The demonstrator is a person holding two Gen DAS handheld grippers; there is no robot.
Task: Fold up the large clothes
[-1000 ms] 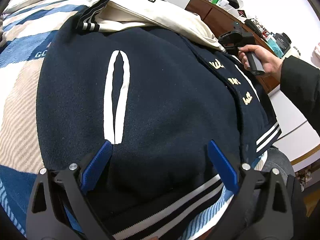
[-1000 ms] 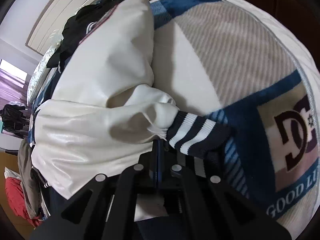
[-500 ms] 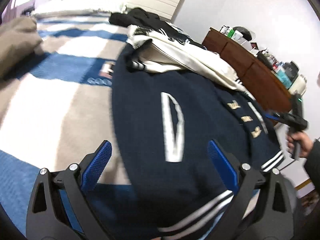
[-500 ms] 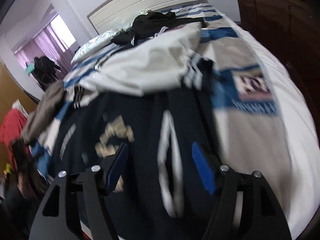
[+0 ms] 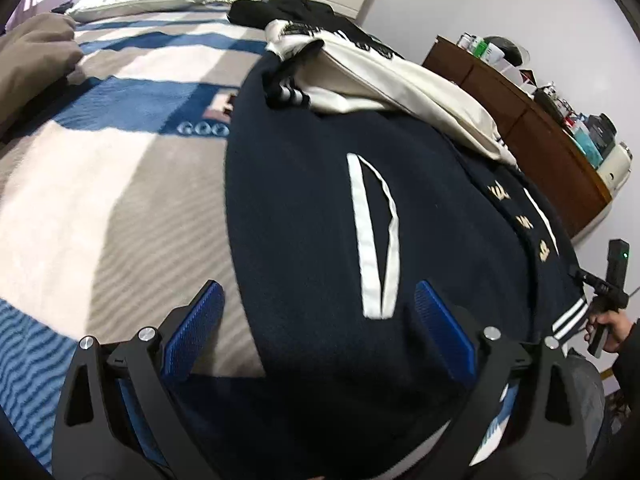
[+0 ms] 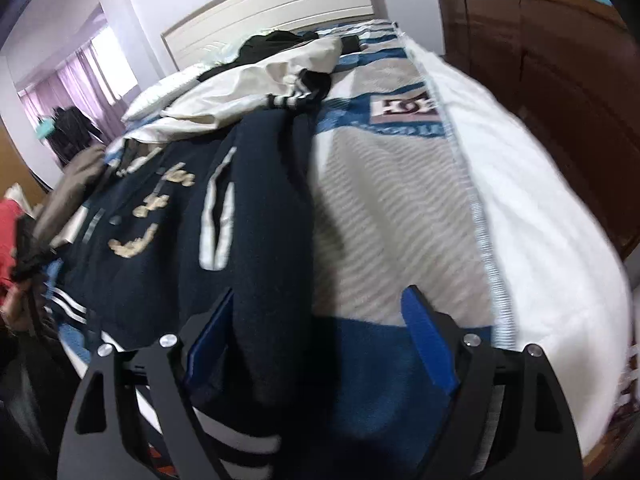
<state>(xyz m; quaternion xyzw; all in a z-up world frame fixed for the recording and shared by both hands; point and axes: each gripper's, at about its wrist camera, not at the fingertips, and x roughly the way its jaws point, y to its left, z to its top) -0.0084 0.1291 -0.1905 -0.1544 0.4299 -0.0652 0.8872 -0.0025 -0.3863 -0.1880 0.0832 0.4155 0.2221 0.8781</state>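
Note:
A navy varsity jacket (image 5: pixel 320 220) with white pocket trim and gold lettering lies flat on the bed; its cream sleeves (image 5: pixel 392 80) are folded across its upper part. My left gripper (image 5: pixel 320 320) is open, low over the jacket's left hem corner. My right gripper (image 6: pixel 320 320) is open over the jacket's (image 6: pixel 256 200) right hem edge, left pad near the fabric. The right gripper also shows in the left wrist view (image 5: pixel 608 292), beside the striped hem.
The jacket lies on a blue, beige and white striped blanket (image 5: pixel 100 180). A black garment (image 5: pixel 288 8) and a pillow lie near the headboard. A brown dresser (image 6: pixel 540 80) with clutter stands along the bed's right side. A brown garment (image 5: pixel 32 60) lies at the left.
My right gripper let go of the striped sleeve cuff, opened, and drew back to the jacket's hem. My left gripper shifted left to the hem's other corner and stayed open.

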